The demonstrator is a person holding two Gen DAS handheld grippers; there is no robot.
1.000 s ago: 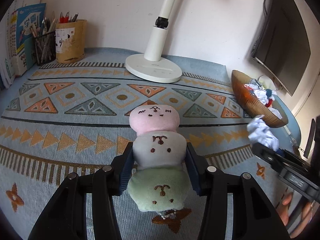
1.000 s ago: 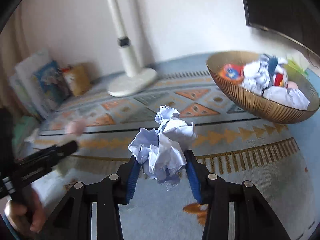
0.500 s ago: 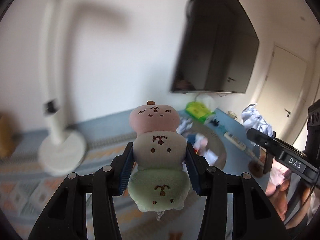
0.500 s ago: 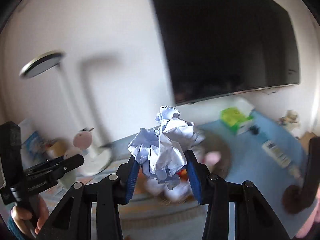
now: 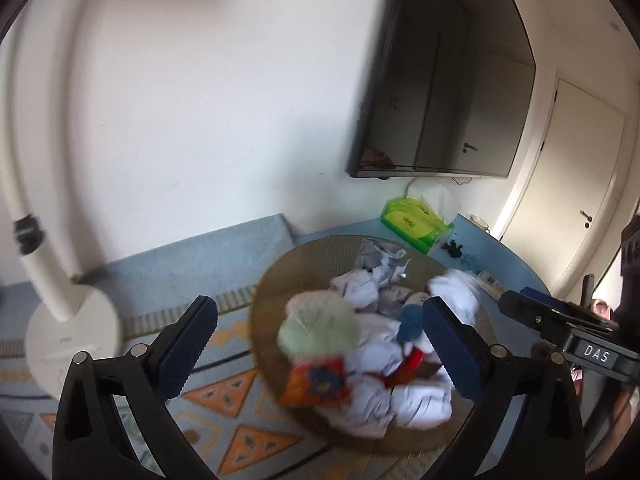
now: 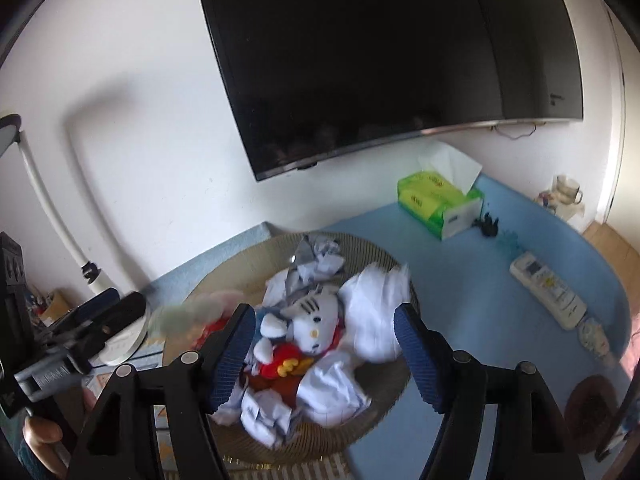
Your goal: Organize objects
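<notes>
Claws (image 5: pixel 320 344) agape over blurred pastel plush (image 5: pixel 320 326)

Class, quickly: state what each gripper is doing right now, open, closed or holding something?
Left gripper: open, holding nothing, above the basket.
Right gripper: open, holding nothing, above the same basket.

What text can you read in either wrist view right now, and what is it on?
"DAS": white letters on the right gripper's black body, seen in the left wrist view.
Green tissue box: printing too small to read.
Remote control: button labels too small.
Left gripper's grey label: blurred, unreadable.
</notes>
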